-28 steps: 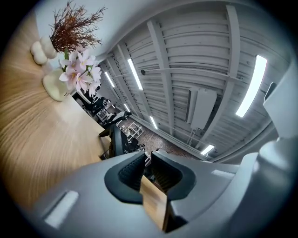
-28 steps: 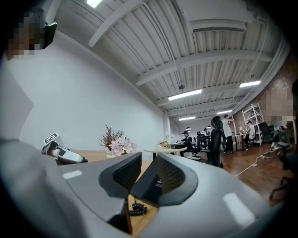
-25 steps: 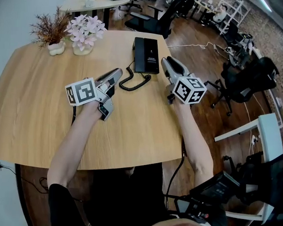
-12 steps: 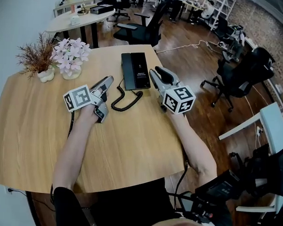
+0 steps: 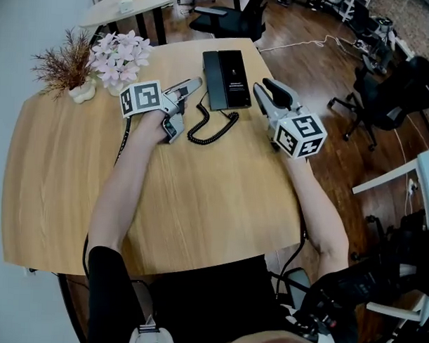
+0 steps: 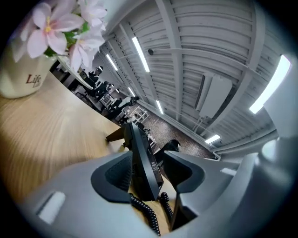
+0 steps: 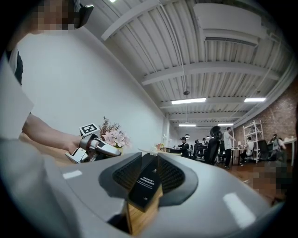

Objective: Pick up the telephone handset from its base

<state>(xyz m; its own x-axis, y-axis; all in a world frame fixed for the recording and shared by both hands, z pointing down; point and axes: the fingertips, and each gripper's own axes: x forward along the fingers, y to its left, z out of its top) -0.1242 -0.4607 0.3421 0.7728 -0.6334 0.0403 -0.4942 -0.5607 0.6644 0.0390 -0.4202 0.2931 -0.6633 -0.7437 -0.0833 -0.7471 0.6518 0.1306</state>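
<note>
The black telephone (image 5: 228,76) lies on the wooden table (image 5: 199,195), with its handset (image 5: 213,79) resting on the left half of the base. A coiled cord (image 5: 212,125) loops toward me from its near end. My left gripper (image 5: 193,88) points level at the phone's left side, a little short of it. Its jaws have just been opening and stand apart, with nothing between them. In the left gripper view the telephone (image 6: 142,158) and cord (image 6: 146,211) show beyond them. My right gripper (image 5: 265,88) hangs off the phone's right side, its jaws slightly apart. Through them the right gripper view shows the telephone (image 7: 145,183).
A pot of pink flowers (image 5: 120,55) and a dried plant (image 5: 64,60) stand at the table's far left, close behind my left hand. The table's right edge (image 5: 275,145) runs just under my right gripper. Office chairs (image 5: 375,95) and another table (image 5: 136,3) stand beyond.
My left gripper has moved forward and right, up to the phone's left side, and its jaws have parted. The right gripper has kept its place beside the phone.
</note>
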